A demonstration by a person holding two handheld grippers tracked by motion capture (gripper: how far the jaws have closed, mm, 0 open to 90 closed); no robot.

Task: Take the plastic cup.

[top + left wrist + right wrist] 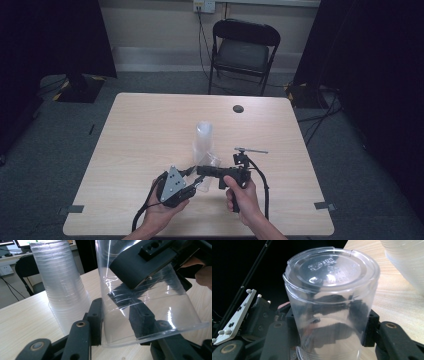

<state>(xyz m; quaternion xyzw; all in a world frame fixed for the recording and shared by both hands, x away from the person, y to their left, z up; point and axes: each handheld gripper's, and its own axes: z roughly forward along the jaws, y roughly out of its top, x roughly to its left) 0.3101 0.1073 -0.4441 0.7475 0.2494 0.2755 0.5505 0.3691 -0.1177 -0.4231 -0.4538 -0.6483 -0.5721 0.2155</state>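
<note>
A wooden tabletop is seen with a folding chair behind it. An inverted stack of clear cups stands near its middle. Just in front of the stack, a single clear cup is clamped by both the left claw and the right claw, held above the wood.

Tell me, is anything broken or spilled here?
Nothing is spilled. One clear cup is off the table, tipped on its side, and the fingers of both grippers pinch it. Its rim shows a small split. The cup stack stands upright.
</note>
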